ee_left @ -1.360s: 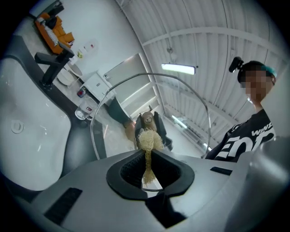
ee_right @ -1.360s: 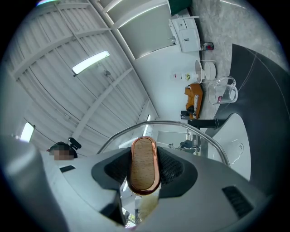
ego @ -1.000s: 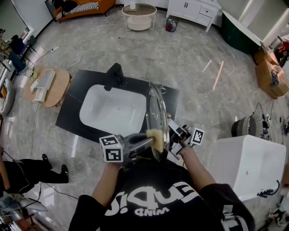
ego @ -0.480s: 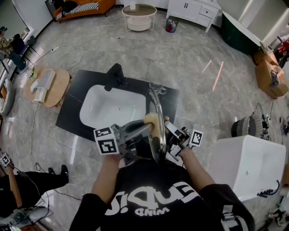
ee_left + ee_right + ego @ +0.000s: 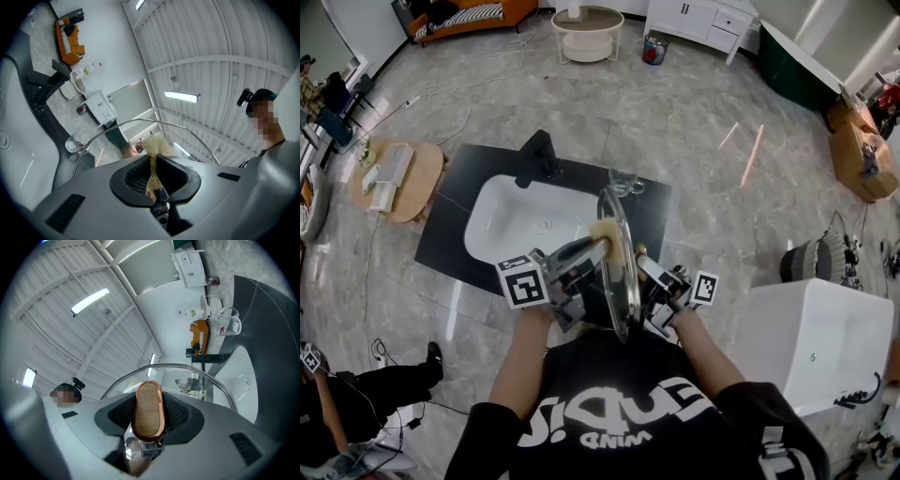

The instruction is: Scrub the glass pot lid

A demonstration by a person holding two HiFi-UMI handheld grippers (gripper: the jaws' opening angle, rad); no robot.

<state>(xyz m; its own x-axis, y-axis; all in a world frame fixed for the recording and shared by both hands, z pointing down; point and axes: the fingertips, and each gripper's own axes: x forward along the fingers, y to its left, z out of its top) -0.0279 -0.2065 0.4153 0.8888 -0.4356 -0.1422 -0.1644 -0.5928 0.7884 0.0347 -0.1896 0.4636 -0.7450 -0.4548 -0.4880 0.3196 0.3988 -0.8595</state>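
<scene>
While clamping the glass pot lid [image 5: 621,281] by its wooden handle [image 5: 149,409] in the right gripper [image 5: 651,272], holds it on edge over the right end of the black counter [image 5: 450,246], beside the white basin [image 5: 525,230]. Presses a yellow scourer [image 5: 606,232], pinched in the 2 jaws of the left gripper [image 5: 592,249], against its left face.

A black tabletop [image 5: 450,246] stands centre-left on the grey marble floor [image 5: 694,122]. A white basin [image 5: 530,223] is sunk into it. A black faucet [image 5: 540,155] stands at its upper edge, and a clear glass mug [image 5: 624,185] at upper right.
</scene>
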